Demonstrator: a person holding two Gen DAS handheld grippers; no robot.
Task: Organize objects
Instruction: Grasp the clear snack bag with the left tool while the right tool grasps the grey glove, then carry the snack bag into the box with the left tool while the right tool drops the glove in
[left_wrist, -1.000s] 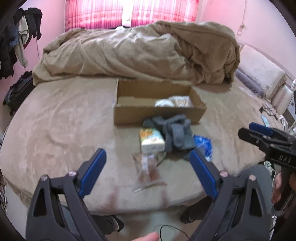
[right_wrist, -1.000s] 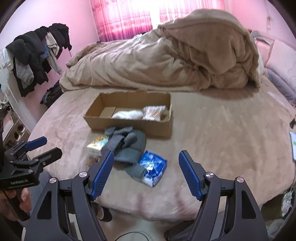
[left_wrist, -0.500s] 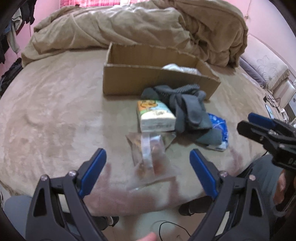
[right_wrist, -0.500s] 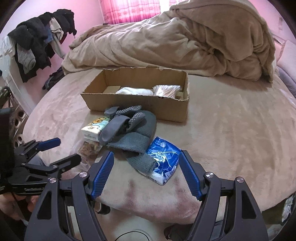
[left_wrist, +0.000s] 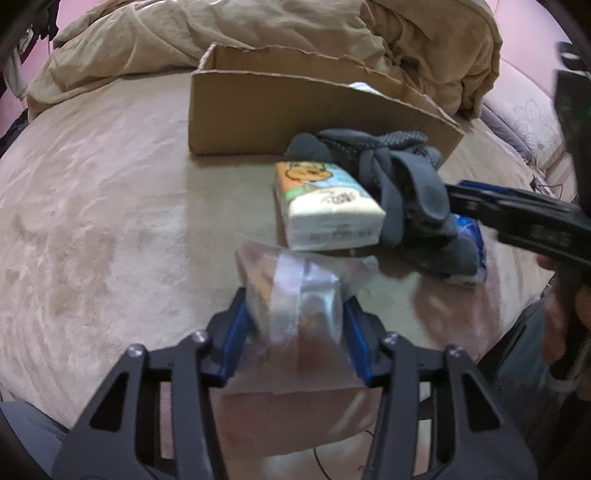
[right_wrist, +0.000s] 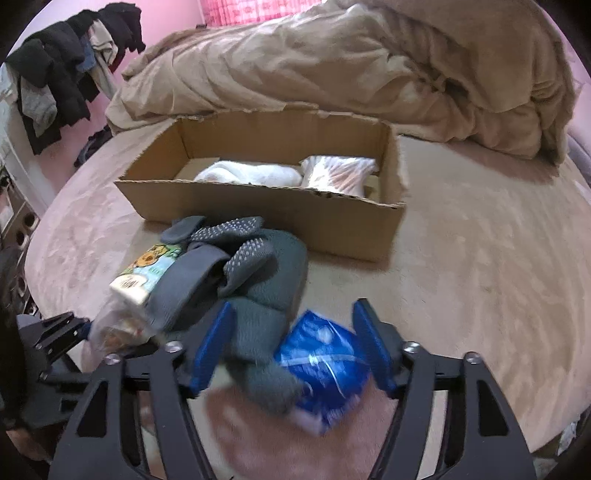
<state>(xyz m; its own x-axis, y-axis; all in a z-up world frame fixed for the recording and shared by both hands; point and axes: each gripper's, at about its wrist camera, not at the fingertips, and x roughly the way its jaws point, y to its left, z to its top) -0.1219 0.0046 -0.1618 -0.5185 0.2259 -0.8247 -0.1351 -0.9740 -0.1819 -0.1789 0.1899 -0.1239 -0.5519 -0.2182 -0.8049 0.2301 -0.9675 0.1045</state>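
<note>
While the left gripper (left_wrist: 293, 325) is clamped on a clear crinkly snack bag (left_wrist: 291, 295), the right gripper (right_wrist: 291, 347) stands apart around a blue plastic packet (right_wrist: 325, 365). Beyond both, the brown cardboard box (right_wrist: 258, 206) holds two items; four remain outside.

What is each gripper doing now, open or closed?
Left gripper: closed on the clear snack bag.
Right gripper: open, around the blue packet.

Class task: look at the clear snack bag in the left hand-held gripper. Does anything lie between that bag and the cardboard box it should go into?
Yes. The tissue pack lies directly ahead of the clear snack bag held by the left hand-held gripper, with the grey socks beside it, both in front of the cardboard box. The bag would likely need lifting over them.
</note>
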